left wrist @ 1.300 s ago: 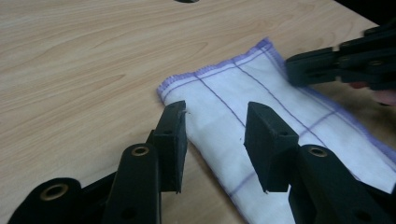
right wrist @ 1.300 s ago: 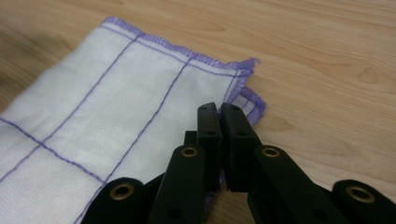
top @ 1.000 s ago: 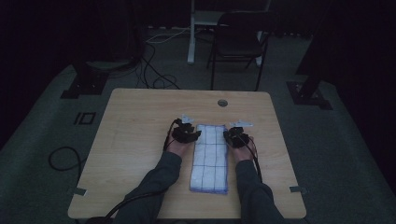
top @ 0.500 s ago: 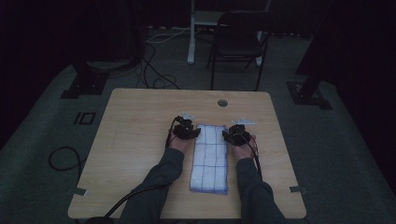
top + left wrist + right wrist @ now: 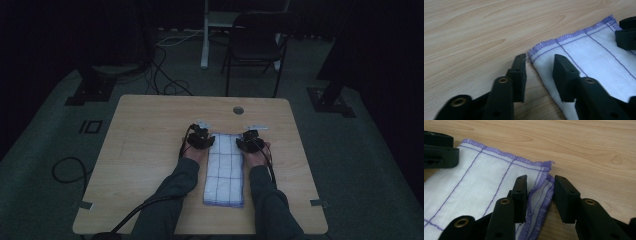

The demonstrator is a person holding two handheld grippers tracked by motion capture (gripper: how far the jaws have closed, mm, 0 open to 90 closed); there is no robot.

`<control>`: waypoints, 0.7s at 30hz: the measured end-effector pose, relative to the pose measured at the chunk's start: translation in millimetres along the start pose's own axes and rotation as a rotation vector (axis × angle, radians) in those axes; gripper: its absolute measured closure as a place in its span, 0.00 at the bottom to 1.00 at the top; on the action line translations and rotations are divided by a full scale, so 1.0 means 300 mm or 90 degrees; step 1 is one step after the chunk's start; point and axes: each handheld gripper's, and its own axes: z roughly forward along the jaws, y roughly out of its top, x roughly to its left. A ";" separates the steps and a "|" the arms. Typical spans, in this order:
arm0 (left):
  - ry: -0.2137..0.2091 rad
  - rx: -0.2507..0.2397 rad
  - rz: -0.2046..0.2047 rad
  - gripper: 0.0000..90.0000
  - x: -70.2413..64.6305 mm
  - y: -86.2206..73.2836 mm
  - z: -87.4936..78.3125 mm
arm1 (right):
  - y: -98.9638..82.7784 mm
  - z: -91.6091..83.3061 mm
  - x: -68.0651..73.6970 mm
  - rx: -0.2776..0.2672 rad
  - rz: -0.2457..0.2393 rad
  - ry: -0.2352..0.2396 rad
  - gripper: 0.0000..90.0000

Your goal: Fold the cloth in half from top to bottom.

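I have both grippers at the cloth's [image 5: 224,170] far corners on the desk [image 5: 150,150]. Left gripper [image 5: 539,65] jaws spread, corner between them; right gripper [image 5: 539,185] jaws spread astride the folded edge. I'd close evenly, catching every layer.

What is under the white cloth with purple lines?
The cloth lies on the wooden table. At its right edge folded layers show; anything beneath its middle is covered.

One cloth [image 5: 225,167], two tongs, one table [image 5: 145,150], one chair [image 5: 260,45].
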 end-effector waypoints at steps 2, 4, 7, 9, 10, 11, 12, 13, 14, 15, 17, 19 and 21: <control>-0.006 0.000 -0.002 0.81 -0.004 -0.002 0.000 | 0.001 0.001 0.001 0.001 -0.001 0.003 0.77; -0.017 0.005 -0.012 0.85 -0.002 0.001 0.000 | 0.003 0.003 0.002 0.002 -0.007 0.012 0.82; -0.023 0.015 -0.020 0.92 -0.005 0.007 0.000 | 0.009 0.005 0.003 0.009 -0.009 0.028 0.90; -0.028 0.022 -0.023 0.94 -0.005 0.011 0.001 | 0.015 0.008 0.000 0.015 -0.005 0.039 0.93; -0.033 0.027 -0.026 0.95 -0.002 0.015 0.002 | 0.018 0.009 -0.004 0.019 -0.003 0.045 0.94; -0.036 0.033 -0.024 0.96 -0.001 0.020 0.002 | 0.020 0.010 -0.007 0.021 -0.001 0.049 0.95; -0.035 0.046 -0.019 0.96 -0.001 0.029 0.002 | 0.021 0.010 -0.008 0.023 0.000 0.051 0.95; -0.032 0.050 -0.014 0.97 -0.003 0.033 0.003 | 0.023 0.010 -0.009 0.026 -0.005 0.052 0.95; -0.028 0.056 -0.012 0.97 -0.007 0.038 0.004 | 0.025 0.010 -0.008 0.026 -0.008 0.050 0.96; -0.029 0.059 -0.014 0.98 -0.006 0.041 0.004 | 0.028 0.011 -0.007 0.029 -0.010 0.047 0.96; -0.031 0.063 -0.015 0.98 -0.003 0.044 0.003 | 0.031 0.011 -0.005 0.028 -0.011 0.043 0.96; -0.029 0.065 -0.005 0.98 -0.001 0.050 -0.003 | 0.031 0.009 -0.006 0.026 -0.010 0.043 0.96; -0.030 0.063 -0.001 0.98 0.002 0.060 -0.010 | 0.035 0.004 -0.006 0.021 -0.013 0.043 0.96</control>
